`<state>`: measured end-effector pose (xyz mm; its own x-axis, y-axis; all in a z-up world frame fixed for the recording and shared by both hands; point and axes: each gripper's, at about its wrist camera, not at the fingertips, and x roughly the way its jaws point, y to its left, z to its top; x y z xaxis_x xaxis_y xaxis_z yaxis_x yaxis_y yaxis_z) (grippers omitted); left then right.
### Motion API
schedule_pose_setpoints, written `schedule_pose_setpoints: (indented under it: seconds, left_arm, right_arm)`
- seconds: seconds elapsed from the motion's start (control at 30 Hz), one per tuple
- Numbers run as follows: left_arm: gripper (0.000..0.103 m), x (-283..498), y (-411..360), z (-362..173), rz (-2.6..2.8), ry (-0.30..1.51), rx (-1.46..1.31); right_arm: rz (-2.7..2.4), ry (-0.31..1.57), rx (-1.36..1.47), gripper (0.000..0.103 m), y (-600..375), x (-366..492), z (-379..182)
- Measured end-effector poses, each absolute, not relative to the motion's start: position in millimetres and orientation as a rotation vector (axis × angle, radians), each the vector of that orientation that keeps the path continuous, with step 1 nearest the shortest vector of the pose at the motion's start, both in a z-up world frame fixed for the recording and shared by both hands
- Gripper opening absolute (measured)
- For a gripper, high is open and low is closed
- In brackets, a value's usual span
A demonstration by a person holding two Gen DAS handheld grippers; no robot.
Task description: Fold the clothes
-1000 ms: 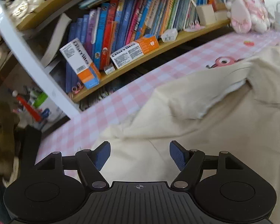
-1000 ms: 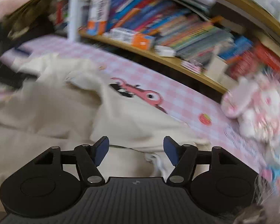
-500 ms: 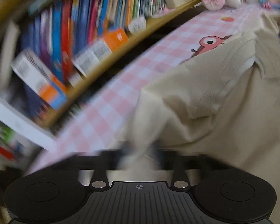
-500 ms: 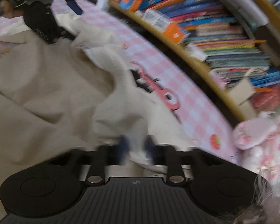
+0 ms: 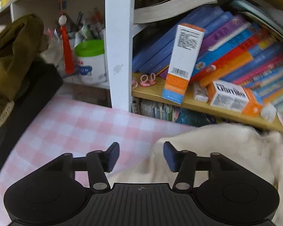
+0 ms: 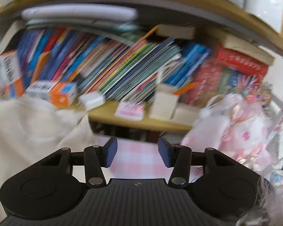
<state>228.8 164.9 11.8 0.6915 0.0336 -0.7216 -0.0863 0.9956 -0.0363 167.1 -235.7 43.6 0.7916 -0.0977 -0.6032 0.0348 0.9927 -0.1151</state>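
Note:
A cream garment [image 5: 217, 150] lies bunched on the pink checked tablecloth [image 5: 69, 124], at the lower right of the left wrist view. My left gripper [image 5: 141, 155] is open and empty, its right finger at the garment's left edge. In the right wrist view the same cream garment [image 6: 28, 128] fills the left side. My right gripper [image 6: 135, 153] is open and empty over bare pink cloth [image 6: 134, 160], to the right of the garment. The right view is blurred by motion.
A wooden bookshelf [image 5: 207, 105] packed with books and orange-and-white boxes [image 5: 181, 60] runs along the table's far side, with a white post [image 5: 118, 43]. An olive garment [image 5: 11, 56] hangs at left. A pink plush toy [image 6: 235, 128] sits at right.
Both grippers closed on the cream garment half a second ago and are now open and empty. Both views have swung up toward the bookshelf, and the garment lies lower and bunched.

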Motion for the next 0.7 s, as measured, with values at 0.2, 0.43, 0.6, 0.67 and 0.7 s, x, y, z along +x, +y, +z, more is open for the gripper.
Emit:
schedule_pose_setpoints:
  seconds: [0.2,0.43,0.6,0.67,0.7]
  left_arm:
    - [0.069,169.0,173.7,-1.1,0.055,0.826,0.086]
    - [0.072,88.7,175.7,-4.0,0.051,0.861,0.011]
    - [0.075,49.0,156.1,-6.9,0.041,0.891,0.01]
    - [0.075,38.2,143.9,-8.8,0.022,0.895,0.049]
    - [0.075,33.8,136.9,-10.0,0.016,0.9,0.077]
  right_arm:
    - [0.049,0.768,-0.176,0.056,-221.3,120.5,0.8]
    - [0.032,0.866,-0.071,0.056,-229.2,69.3,-30.7]
    - [-0.011,0.861,0.033,0.056,-241.5,45.8,-31.6]
    - [-0.019,0.861,0.033,0.056,-243.8,41.2,-33.4]
    - [-0.024,0.859,0.033,0.056,-245.4,40.5,-33.5]
